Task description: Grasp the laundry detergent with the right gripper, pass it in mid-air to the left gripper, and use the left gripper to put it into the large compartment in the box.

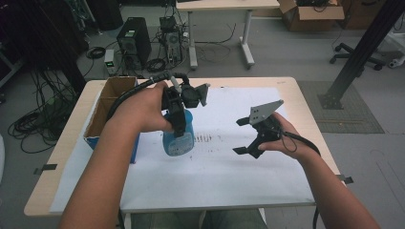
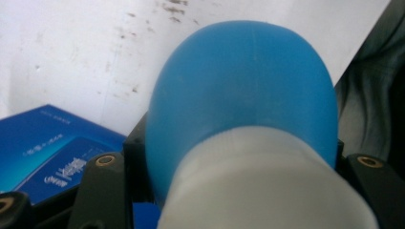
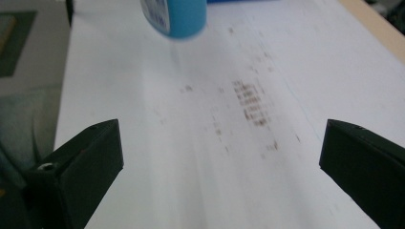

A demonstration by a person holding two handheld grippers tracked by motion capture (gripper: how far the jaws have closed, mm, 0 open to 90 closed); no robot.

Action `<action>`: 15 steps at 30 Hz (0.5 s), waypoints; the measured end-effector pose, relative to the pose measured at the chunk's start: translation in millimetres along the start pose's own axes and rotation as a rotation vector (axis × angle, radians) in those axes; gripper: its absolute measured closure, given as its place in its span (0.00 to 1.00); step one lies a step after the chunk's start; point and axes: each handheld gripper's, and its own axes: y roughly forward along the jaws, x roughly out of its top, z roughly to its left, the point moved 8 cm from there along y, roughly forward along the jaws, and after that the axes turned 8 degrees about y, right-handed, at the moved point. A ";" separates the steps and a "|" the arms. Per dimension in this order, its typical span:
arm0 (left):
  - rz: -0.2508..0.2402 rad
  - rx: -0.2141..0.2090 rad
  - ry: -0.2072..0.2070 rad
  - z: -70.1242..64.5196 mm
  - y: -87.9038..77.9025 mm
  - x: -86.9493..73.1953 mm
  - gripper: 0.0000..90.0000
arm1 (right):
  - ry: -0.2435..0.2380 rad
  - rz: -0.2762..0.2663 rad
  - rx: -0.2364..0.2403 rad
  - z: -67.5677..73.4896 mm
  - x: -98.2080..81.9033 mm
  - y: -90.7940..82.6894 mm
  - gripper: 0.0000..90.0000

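My left gripper (image 1: 177,125) has its jaws clamped on a blue bottle (image 1: 178,138), gripping it near the top, and I hold it over the near-left part of the white sheet (image 1: 224,171). Whether its base rests on the sheet or hangs just above it, I cannot tell. In the left gripper view the bottle (image 2: 243,90) bulges up between my jaws: a rounded, matte blue body with a paler, whitish band closest to the camera. From above I can make out a label with small print on its front, too small to read. In the right gripper view the bottle's lower end (image 3: 179,18) shows at the top edge, blue with a strip of printed label, above the sheet (image 3: 200,157).

My right gripper (image 1: 242,136) stands wide apart, nothing between its jaws, held over the right part of the sheet and well apart from the bottle. Between the two lies a patch of brownish smudges (image 1: 206,139) on the paper.

Further out, an open cardboard box (image 1: 106,102) with a blue side sits at the left edge of the wooden table (image 1: 43,191), just beside my left forearm. In the left gripper view, a blue printed surface (image 2: 52,143) lies beside the bottle.
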 end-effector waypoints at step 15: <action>-0.054 0.019 -0.237 27.3 -43.7 -9.8 0.43 | -0.020 0.266 -0.039 -26.2 -13.7 -18.6 0.03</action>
